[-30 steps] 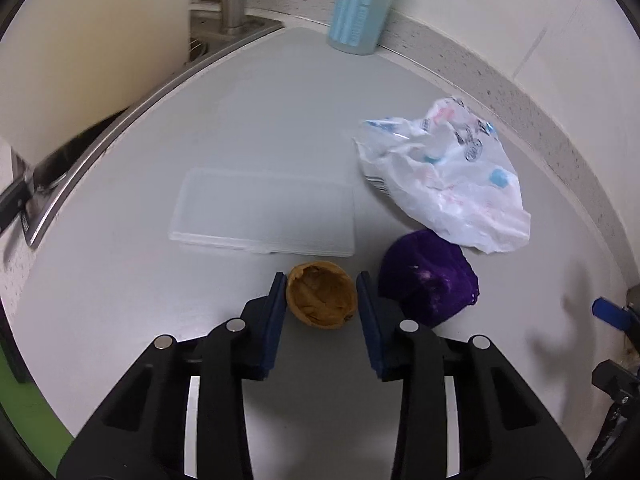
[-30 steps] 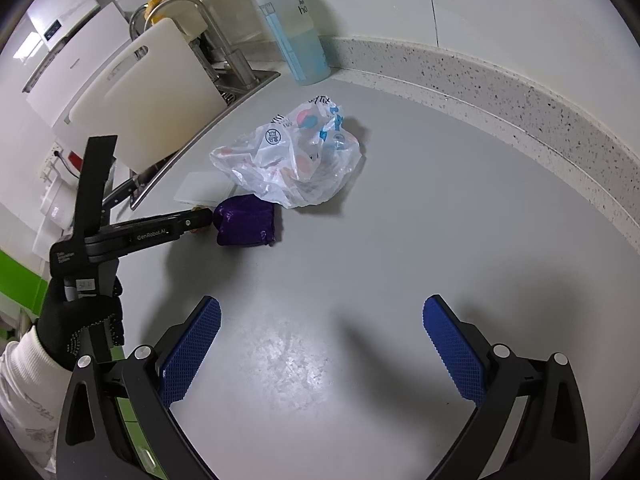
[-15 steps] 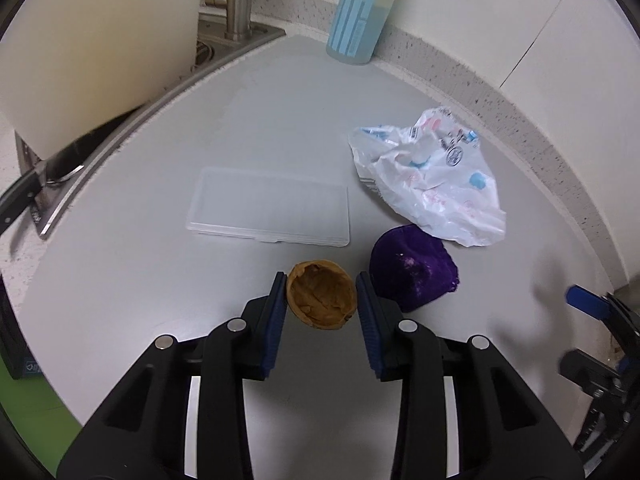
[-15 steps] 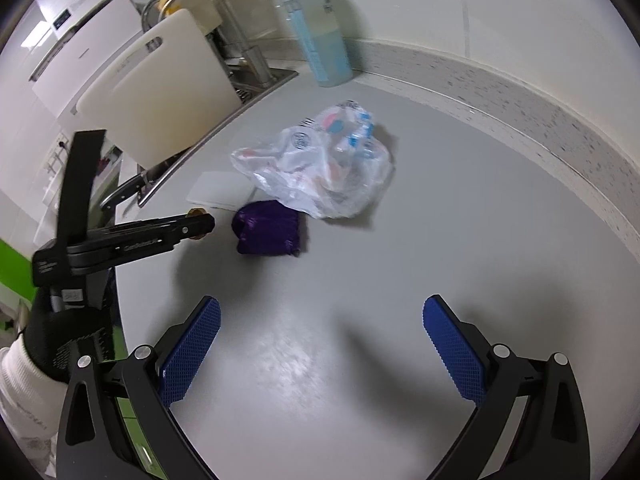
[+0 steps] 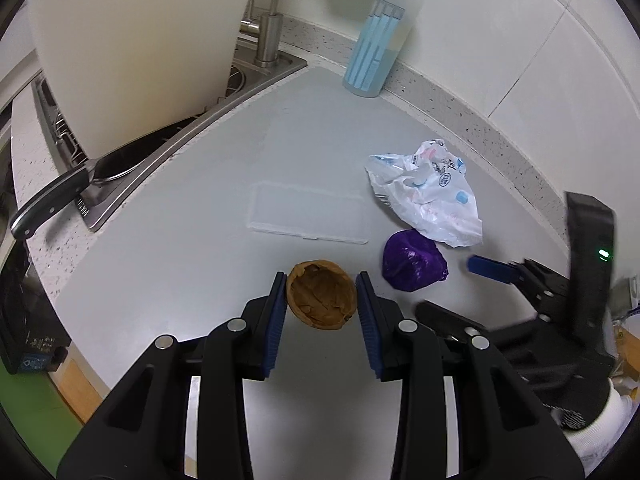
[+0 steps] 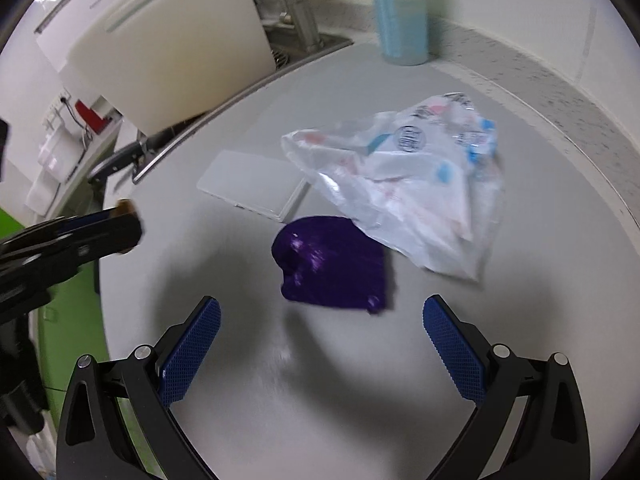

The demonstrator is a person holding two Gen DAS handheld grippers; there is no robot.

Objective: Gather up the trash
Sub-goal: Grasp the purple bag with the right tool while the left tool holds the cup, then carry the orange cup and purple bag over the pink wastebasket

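the left gripper (image 5: 321, 294) squeezes a brown paper cup (image 5: 322, 299). the right gripper (image 6: 320, 340) is spread wide, just before a purple wrapper (image 6: 334, 266), maybe crumpled foil, on the counter (image 6: 540, 208) touching a plastic bag (image 6: 408, 188).

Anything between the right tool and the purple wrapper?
Nothing: in the right wrist view only bare countertop lies between the open right tool and the purple wrapper.

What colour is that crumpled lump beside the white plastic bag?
Deep purple; clearest in the right wrist view.
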